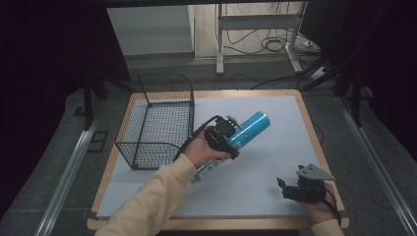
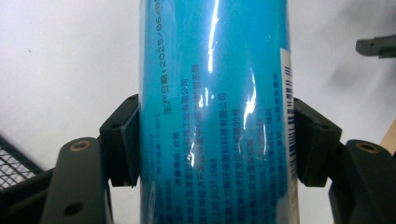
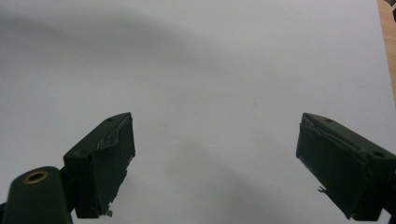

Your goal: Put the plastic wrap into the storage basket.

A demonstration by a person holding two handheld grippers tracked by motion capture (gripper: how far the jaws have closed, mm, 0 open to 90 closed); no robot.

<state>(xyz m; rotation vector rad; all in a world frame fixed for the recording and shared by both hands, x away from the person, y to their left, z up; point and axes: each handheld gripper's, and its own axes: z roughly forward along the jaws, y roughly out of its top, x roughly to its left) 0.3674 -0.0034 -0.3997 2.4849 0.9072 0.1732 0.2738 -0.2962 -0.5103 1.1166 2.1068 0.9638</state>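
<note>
2 left fingers [image 2: 120, 144] tight on the blue can [image 2: 215, 112]; right gripper [image 3: 215, 158] wide apart, empty.

basket [image 1: 156, 120] left of can [image 1: 238, 139], on table [image 1: 275, 113]

A tall blue can [image 2: 215, 112] with shiny reflections and rows of dark printed text stands in the centre of the left gripper view, running from top to bottom edge. The left gripper [image 2: 215, 142] clamps it, one black jaw pressed against each side of the can, above a pale surface [image 2: 70, 60]. A patch of black wire mesh [image 2: 14, 163] sits at the lower left, and a blurred grey part [image 2: 376, 46], possibly the other gripper, shows at the upper right.
</note>
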